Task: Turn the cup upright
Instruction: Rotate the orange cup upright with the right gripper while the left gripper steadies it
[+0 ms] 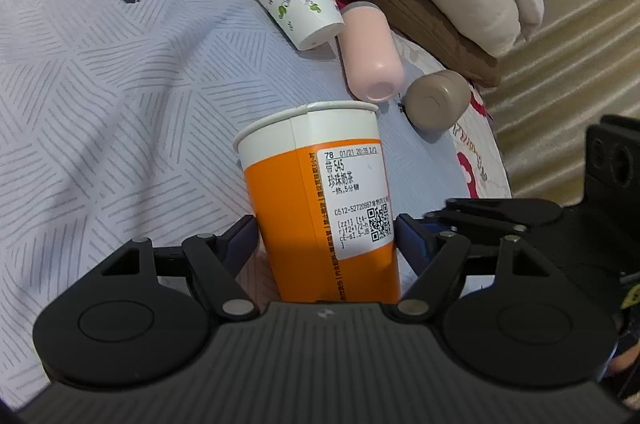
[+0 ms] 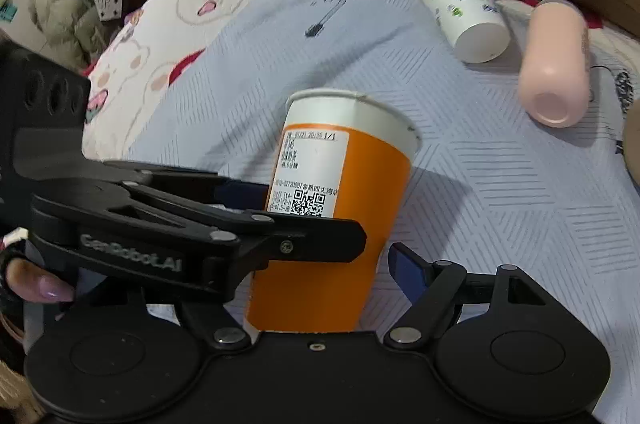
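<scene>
My left gripper (image 1: 326, 238) clamps its fingers on the orange cup (image 1: 320, 200), rim up above the bed (image 1: 120, 104). The right gripper (image 2: 320, 264) is open. I should lower it straight, then release gently.

The tall orange-and-white paper cup (image 1: 316, 200) with a printed white receipt label (image 1: 358, 202) stands upright, rim uppermost, on the pale grey patterned bedsheet (image 1: 100, 112).

Orange cup (image 1: 316, 200) with white rim band and label (QR code printed black); white paper cup (image 1: 298, 0) with green leaf print; pink bottle (image 1: 370, 52); pale-blue hatched bedsheet (image 1: 100, 104).
</scene>
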A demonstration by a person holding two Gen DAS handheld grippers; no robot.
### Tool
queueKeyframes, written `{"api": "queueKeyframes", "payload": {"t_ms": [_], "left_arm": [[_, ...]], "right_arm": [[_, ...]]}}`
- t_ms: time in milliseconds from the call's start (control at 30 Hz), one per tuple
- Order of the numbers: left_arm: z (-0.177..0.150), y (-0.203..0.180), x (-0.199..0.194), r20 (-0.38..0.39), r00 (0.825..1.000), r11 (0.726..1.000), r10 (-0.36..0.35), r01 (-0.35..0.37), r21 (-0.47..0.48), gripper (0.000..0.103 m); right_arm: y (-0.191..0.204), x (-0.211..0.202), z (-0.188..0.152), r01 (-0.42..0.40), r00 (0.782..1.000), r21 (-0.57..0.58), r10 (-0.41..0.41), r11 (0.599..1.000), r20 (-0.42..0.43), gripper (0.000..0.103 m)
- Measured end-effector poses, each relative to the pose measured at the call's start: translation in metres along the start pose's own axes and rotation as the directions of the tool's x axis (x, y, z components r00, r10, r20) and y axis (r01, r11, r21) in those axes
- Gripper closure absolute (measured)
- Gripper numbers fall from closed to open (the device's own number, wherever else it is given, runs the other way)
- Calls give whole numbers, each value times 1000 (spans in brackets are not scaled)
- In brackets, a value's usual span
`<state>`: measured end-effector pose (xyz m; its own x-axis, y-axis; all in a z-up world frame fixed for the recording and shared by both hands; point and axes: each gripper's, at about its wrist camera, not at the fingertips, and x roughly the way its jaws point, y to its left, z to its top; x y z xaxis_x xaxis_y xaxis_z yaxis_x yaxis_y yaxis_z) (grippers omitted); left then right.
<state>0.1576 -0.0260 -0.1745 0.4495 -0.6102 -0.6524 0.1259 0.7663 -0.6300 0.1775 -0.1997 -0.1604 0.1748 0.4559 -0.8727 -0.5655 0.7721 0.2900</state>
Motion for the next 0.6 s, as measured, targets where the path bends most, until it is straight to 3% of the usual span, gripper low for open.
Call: {"api": "queueKeyframes", "payload": {"t_ms": [200,333,533,600], "left_arm": [[2,-5,-7,8,1000,997,-1,0,78,29],[1,-21,-19,64,998,981,28,-40,190,29],[-5,-39,-30,129,990,943,61,-100,319,29],[-7,-44,-33,164,984,928,70,-125,350,30]], "right_arm": [[5,1,-4,11,1000,-23,-11,1000,16,25],[22,-8,-10,79,993,-117,-68,990,97,25],[37,-17,-28,188,961,-207,-136,960,241,25],[45,-16,-32,254,940,-256,-176,933,291,25]]}}
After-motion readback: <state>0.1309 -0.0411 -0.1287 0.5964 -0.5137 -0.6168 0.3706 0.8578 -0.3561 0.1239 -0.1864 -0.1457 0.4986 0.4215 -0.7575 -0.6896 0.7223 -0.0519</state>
